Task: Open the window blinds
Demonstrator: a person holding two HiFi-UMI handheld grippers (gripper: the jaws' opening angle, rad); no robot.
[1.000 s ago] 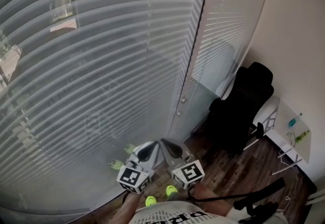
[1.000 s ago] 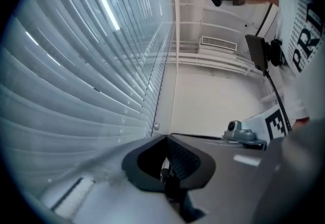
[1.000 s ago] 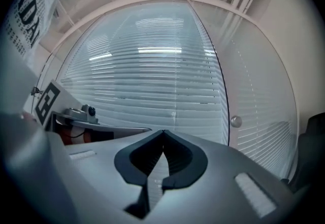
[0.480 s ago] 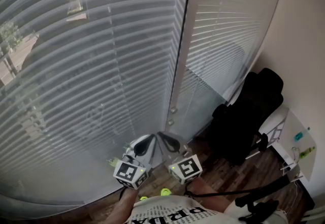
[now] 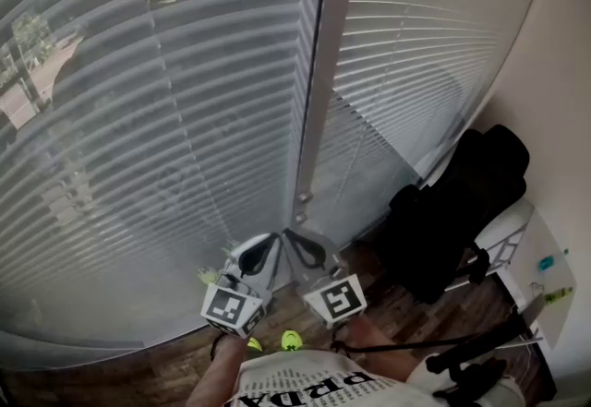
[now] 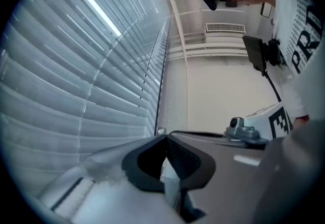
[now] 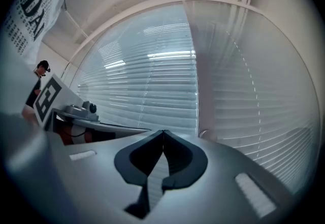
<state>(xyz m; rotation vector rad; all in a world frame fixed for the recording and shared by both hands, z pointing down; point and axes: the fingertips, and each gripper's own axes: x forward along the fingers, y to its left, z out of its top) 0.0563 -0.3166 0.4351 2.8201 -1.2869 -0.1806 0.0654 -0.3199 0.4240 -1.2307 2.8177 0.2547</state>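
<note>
White slats fill nearly everything ahead of me: the left blind (image 5: 138, 137) and the right blind (image 5: 425, 54) both hang fully down over their panes, with only a dim trace of the outdoors showing through the left one, so I judge the opening not yet begun. Between them stands the window post (image 5: 316, 82), a pale strip running straight up and down. At its foot I see two small silvery knobs (image 5: 301, 198), one just under the other. I cannot tell whether they are cord weights or wand ends, but I take them to be what works the slats. My left tool (image 5: 275, 239) and my right tool (image 5: 294, 237) sit side by side low in the head view, their noses angled in toward each other. Each one is pressed together at the tip with nothing pinched, as the left gripper view and the right gripper view both show. The knobs lie just beyond and above those noses, near but apart from them as far as I can see. From my left tool (image 6: 165, 137) a knob (image 6: 160, 130) sits almost dead ahead over the tip. From my right tool (image 7: 163, 131) it (image 7: 203, 134) lies off to the right. Both are about equally close, though the left looks better lined up. Whatever hangs there runs vertically along the post, so I expect I must spread a tool and take it from the side, across that upright line.
</note>
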